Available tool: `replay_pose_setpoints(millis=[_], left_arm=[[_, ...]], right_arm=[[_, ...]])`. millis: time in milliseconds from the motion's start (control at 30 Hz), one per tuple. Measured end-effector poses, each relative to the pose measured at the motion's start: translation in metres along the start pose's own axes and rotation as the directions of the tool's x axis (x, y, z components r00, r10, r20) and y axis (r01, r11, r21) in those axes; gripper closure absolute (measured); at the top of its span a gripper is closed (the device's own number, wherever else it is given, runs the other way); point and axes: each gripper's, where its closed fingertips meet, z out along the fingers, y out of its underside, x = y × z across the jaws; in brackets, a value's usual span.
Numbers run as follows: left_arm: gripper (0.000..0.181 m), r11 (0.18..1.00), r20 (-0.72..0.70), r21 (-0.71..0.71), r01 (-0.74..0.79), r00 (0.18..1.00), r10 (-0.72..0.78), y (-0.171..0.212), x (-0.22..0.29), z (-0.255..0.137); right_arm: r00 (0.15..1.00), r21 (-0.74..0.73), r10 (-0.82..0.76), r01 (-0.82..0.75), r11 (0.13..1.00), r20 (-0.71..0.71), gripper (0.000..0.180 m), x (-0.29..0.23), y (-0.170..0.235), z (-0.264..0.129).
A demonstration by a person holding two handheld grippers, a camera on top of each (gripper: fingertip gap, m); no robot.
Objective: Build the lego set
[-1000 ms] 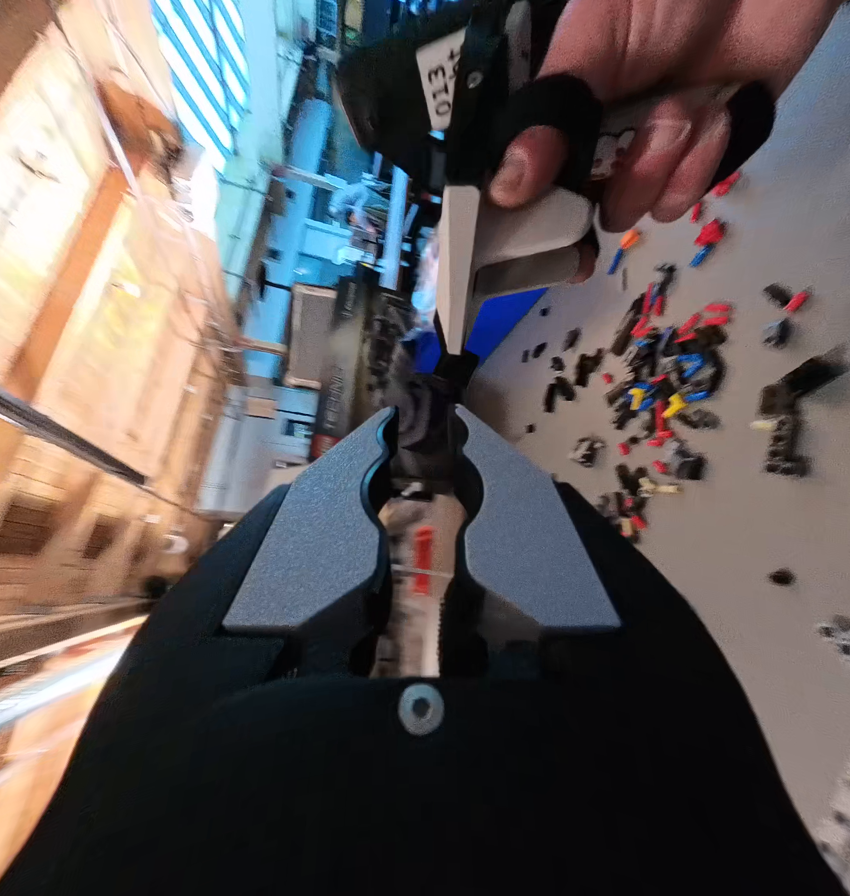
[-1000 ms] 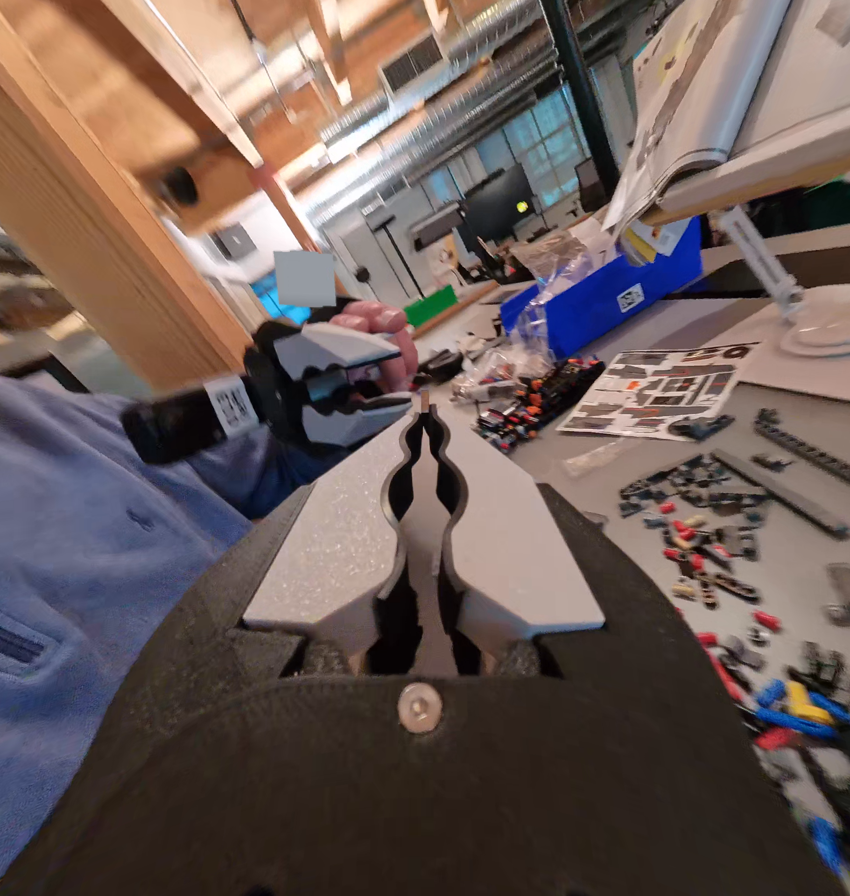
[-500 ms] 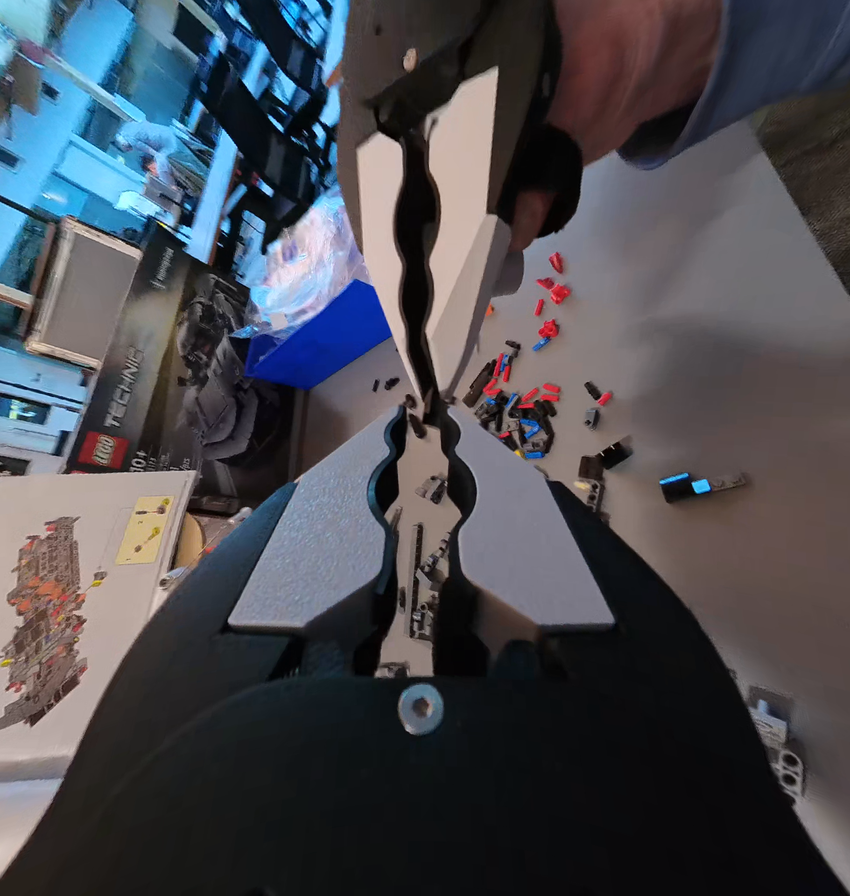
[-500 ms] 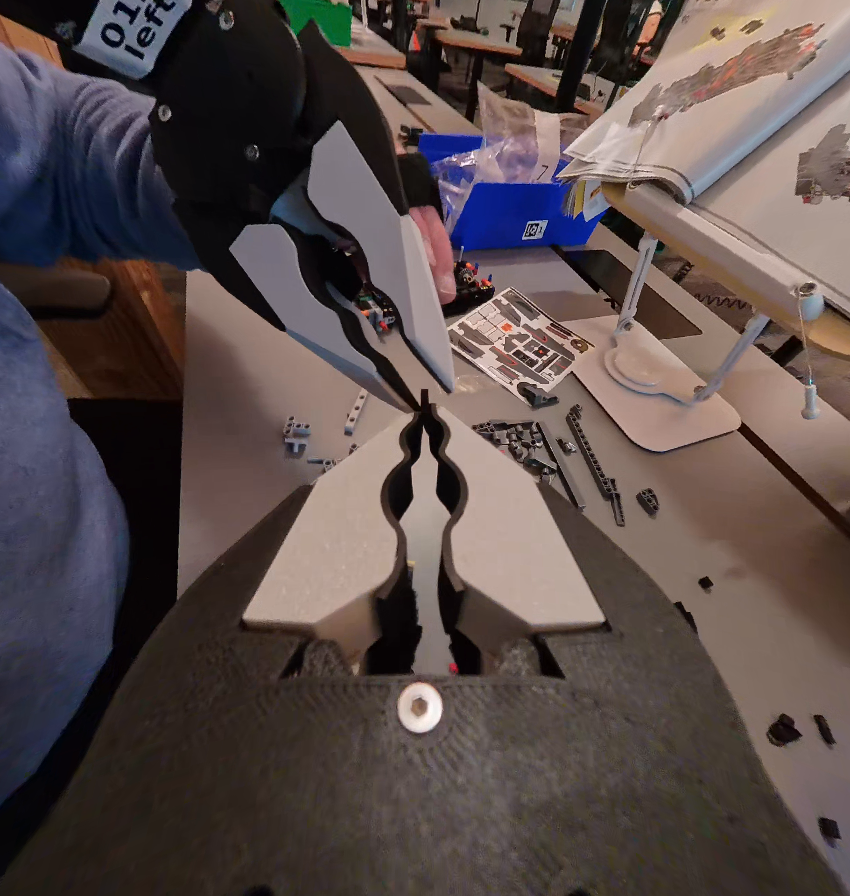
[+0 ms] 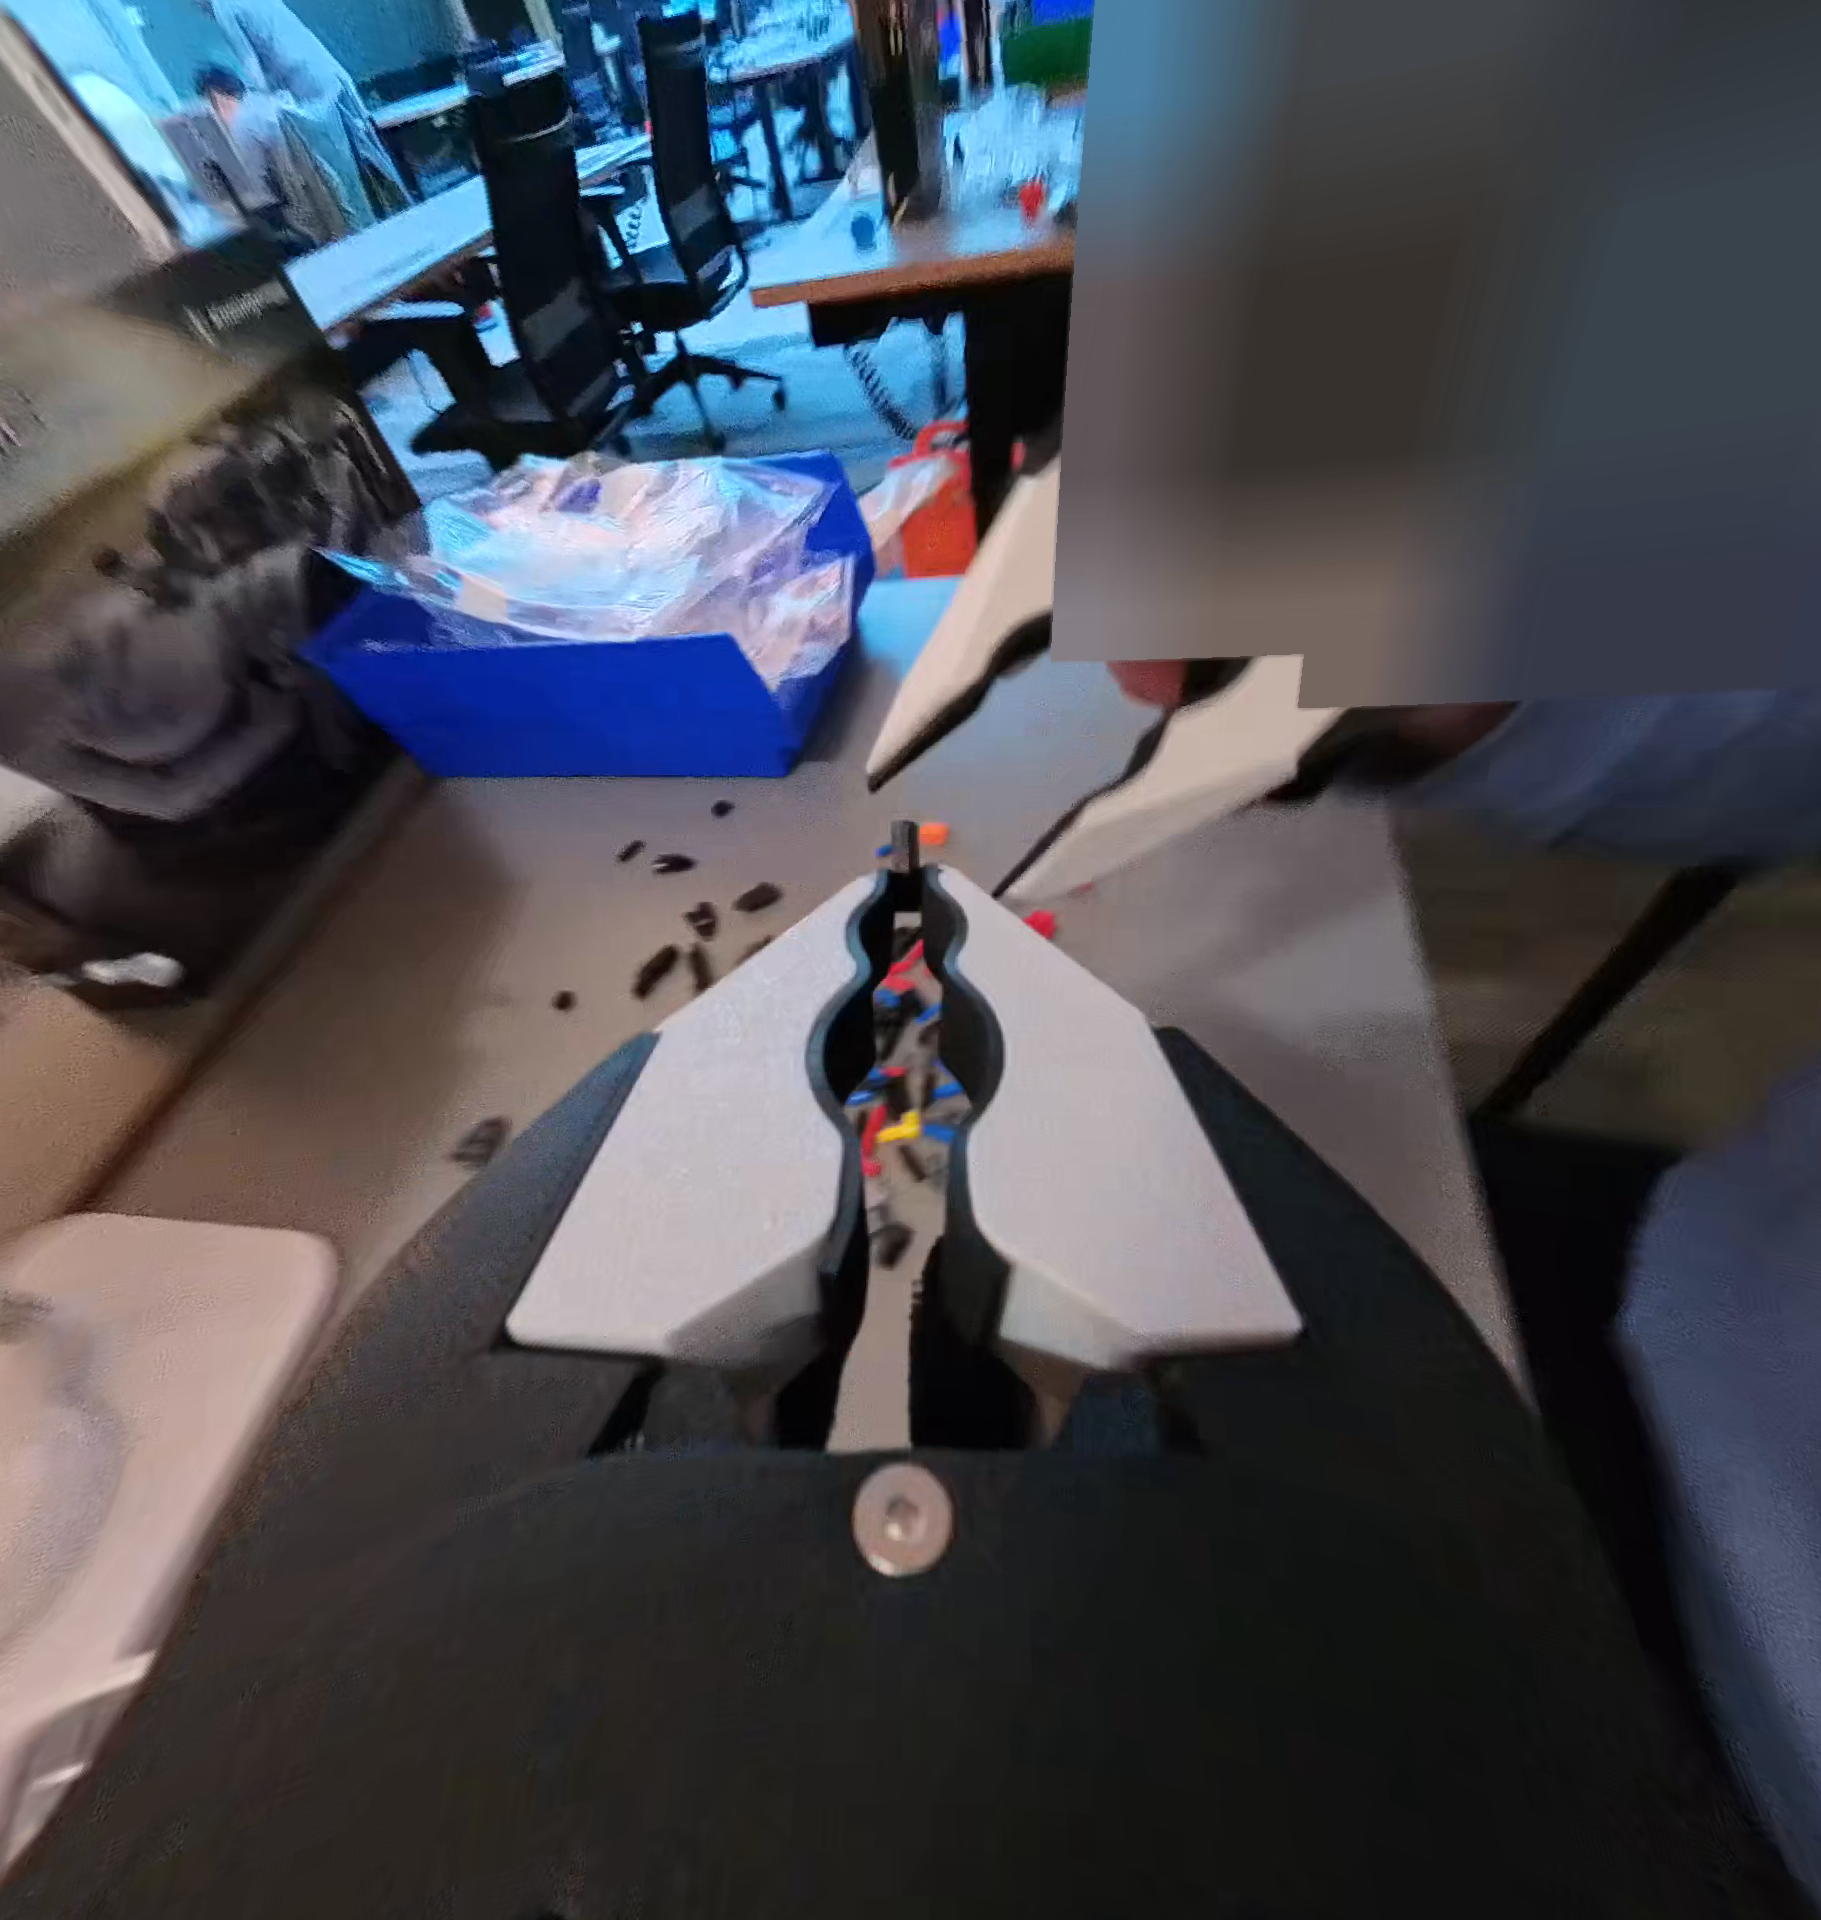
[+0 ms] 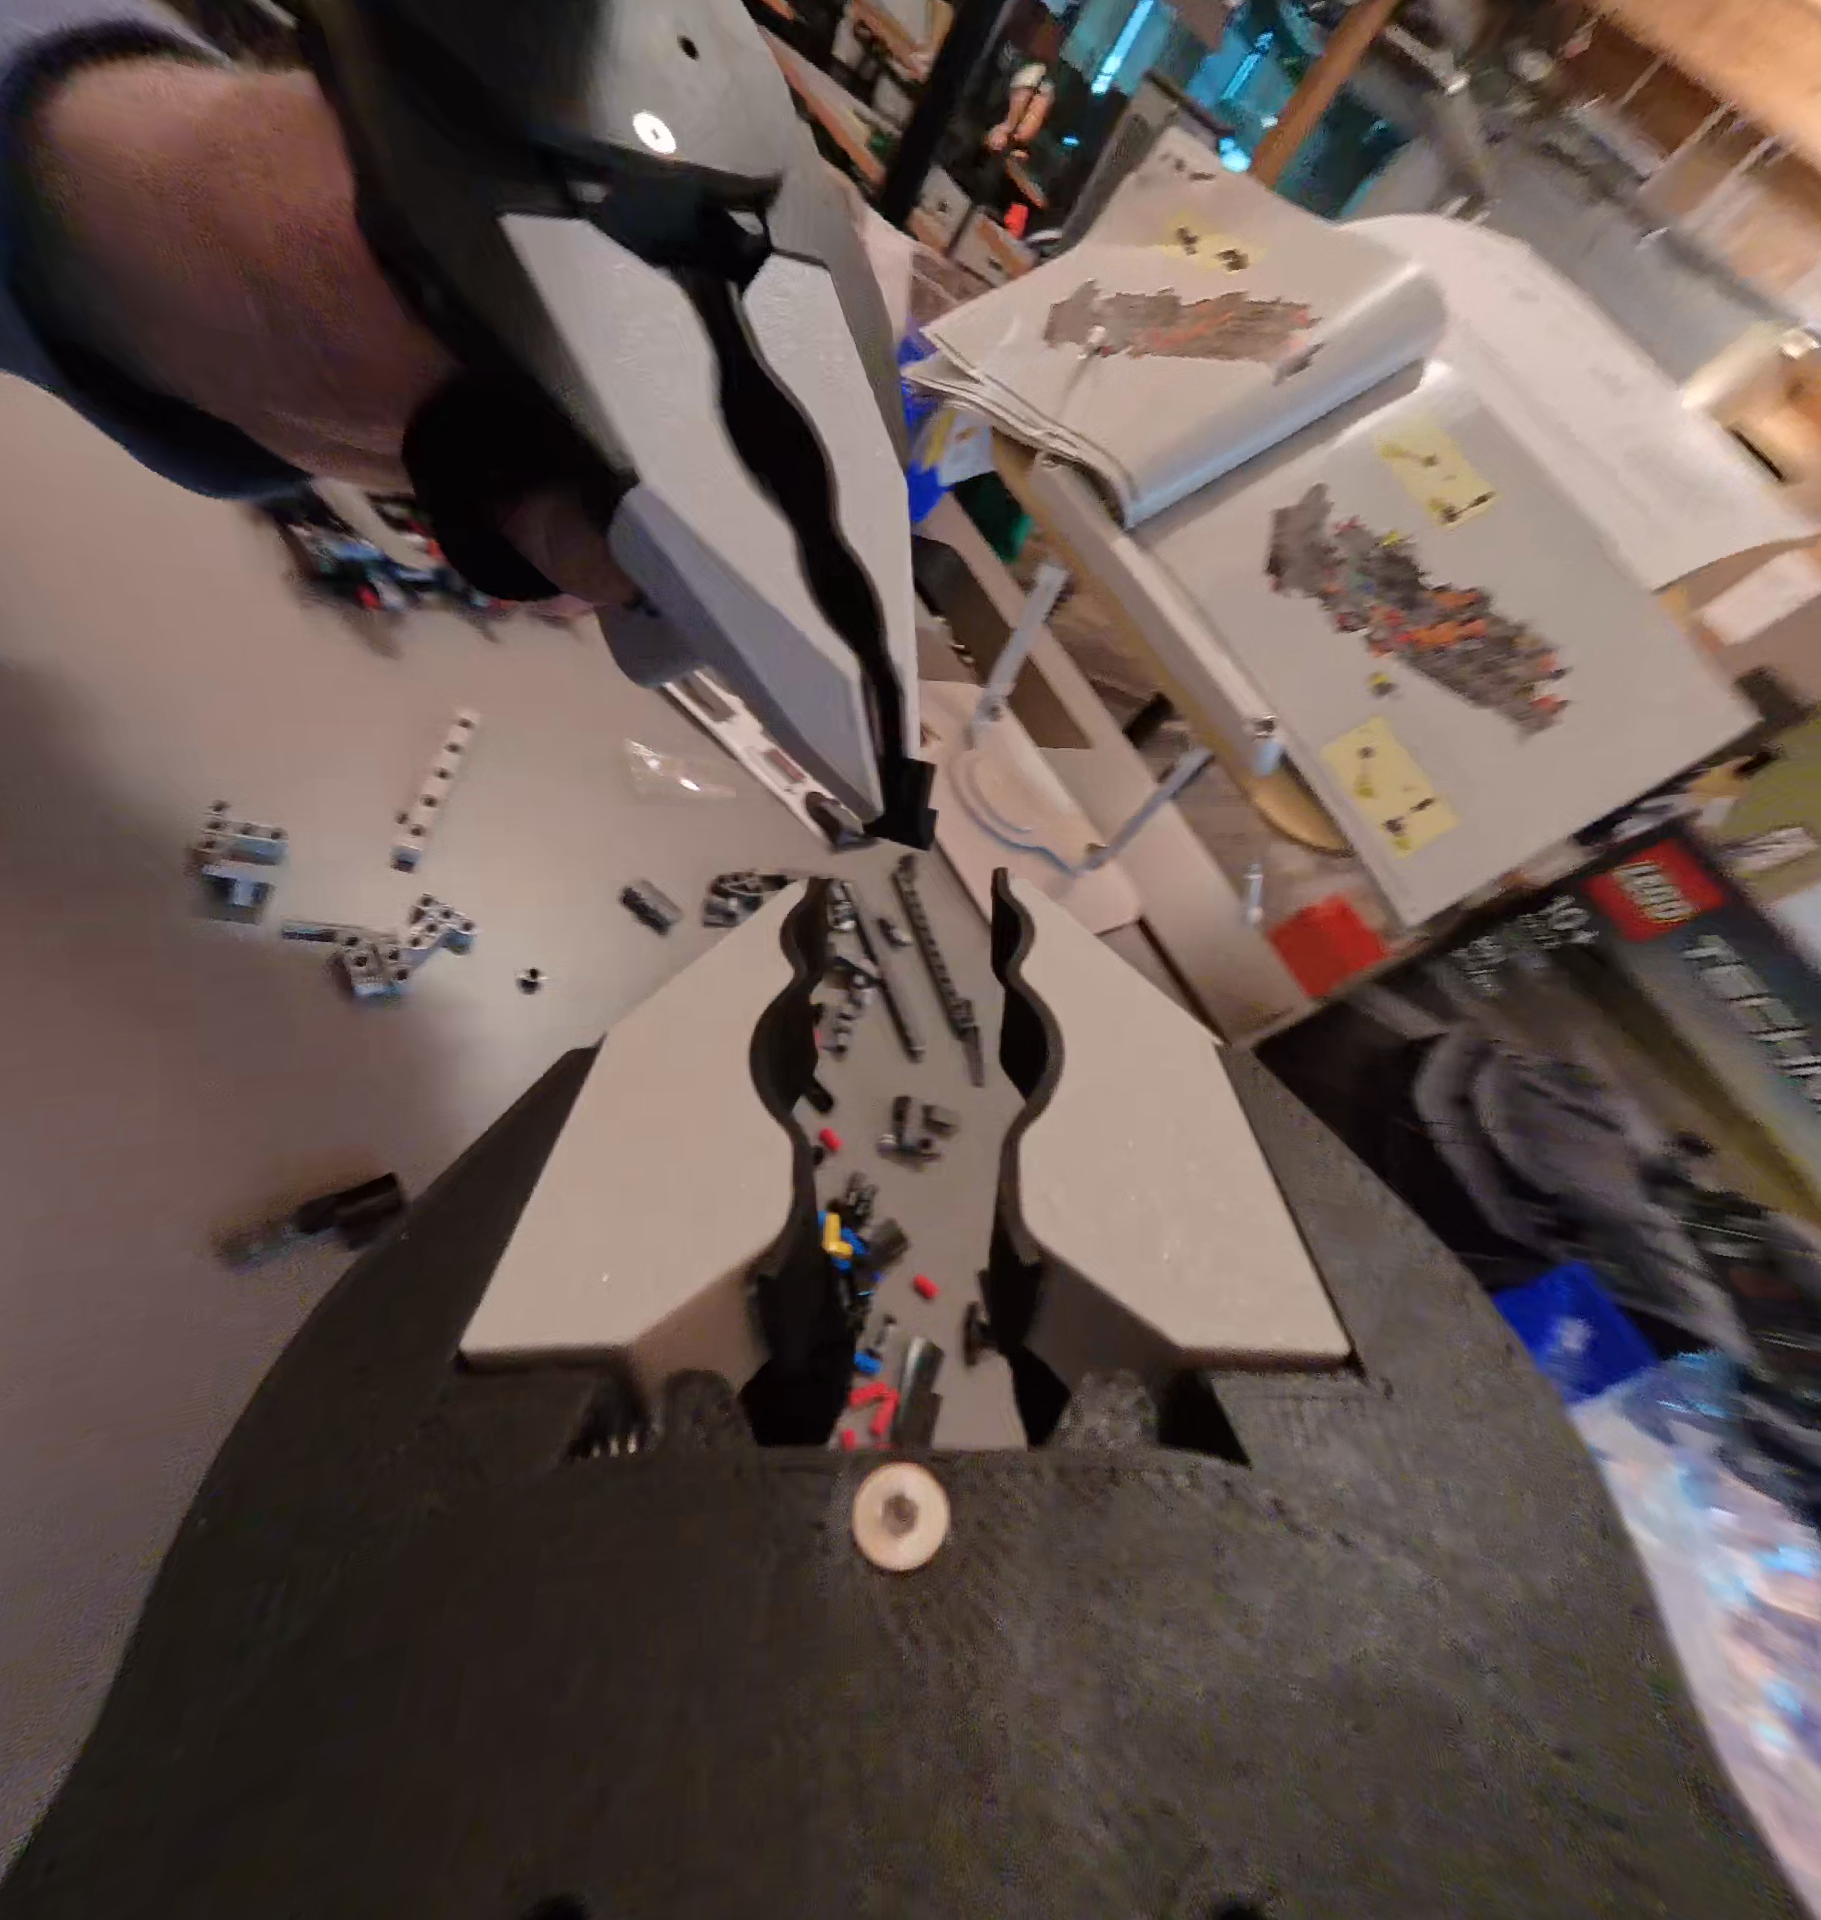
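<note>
Across the grey counter (image 6: 158,665) bricks lie scattered; left gripper (image 5: 906,883) pinches a small black piece (image 5: 904,844), right gripper (image 6: 901,894) gapes empty, likely fetching its mate next.

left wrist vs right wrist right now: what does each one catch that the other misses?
Left wrist only: black office chairs, and the clear plastic bags filling the blue bin.

Right wrist only: the open instruction booklet on its stand, and grey beam pieces on the table.

Both: the left tongs shut on a small black piece, the right tongs open, and the pile of red, blue and black pieces below.
</note>
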Motion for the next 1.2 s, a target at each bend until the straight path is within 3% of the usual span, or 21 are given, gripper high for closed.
replay_pose_setpoints(millis=[167, 333, 533, 700, 800, 900, 967, 1100, 1200], left_arm=[[0.178, 0.939, -0.126, 0.108, 0.326, 0.941, -0.313, -0.005, 0.001, 0.006], [0.178, 0.876, -0.178, 0.15, 0.458, 0.884, -0.432, -0.005, 0.001, 0.009], [0.178, 0.819, -0.216, 0.158, 0.552, 0.828, -0.517, 0.001, 0.001, 0.011], [0.165, 0.835, -0.172, 0.186, 0.517, 0.854, -0.491, 0.002, 0.0, 0.005], [0.165, 0.899, -0.065, 0.158, 0.409, 0.912, -0.404, 0.013, 0.0, -0.007], [0.164, 0.965, 0.018, 0.022, 0.26, 0.965, -0.26, 0.042, 0.017, -0.013], [0.165, 0.98, 0.014, -0.082, 0.183, 0.983, -0.182, 0.066, 0.037, -0.015], [0.165, 0.967, 0.005, -0.247, 0.064, 0.998, -0.065, 0.111, 0.067, -0.014], [0.164, 0.942, 0.023, -0.335, -0.001, 1.0, 0.01, 0.134, 0.077, -0.012]], right_arm=[[0.972, -0.067, -0.153, 0.143, 0.987, -0.179, 0.152, 0.003, -0.002, 0.007], [0.952, -0.082, -0.174, 0.158, 0.984, -0.254, 0.163, 0.007, -0.003, 0.009], [0.961, -0.092, -0.162, 0.144, 0.985, -0.226, 0.167, 0.004, 0.001, 0.011], [0.987, -0.081, -0.072, 0.061, 0.995, -0.141, 0.167, -0.002, 0.008, 0.006], [1.0, -0.106, -0.017, 0.018, 0.994, 0.014, 0.167, -0.023, 0.022, -0.001], [0.964, -0.177, 0.134, -0.094, 0.98, 0.228, 0.167, -0.06, 0.046, -0.008], [0.937, -0.231, 0.178, -0.11, 0.967, 0.299, 0.167, -0.082, 0.065, -0.009], [0.843, -0.275, 0.272, -0.155, 0.949, 0.465, 0.167, -0.129, 0.079, -0.013], [0.805, -0.343, 0.272, -0.092, 0.935, 0.528, 0.166, -0.15, 0.097, -0.015]])
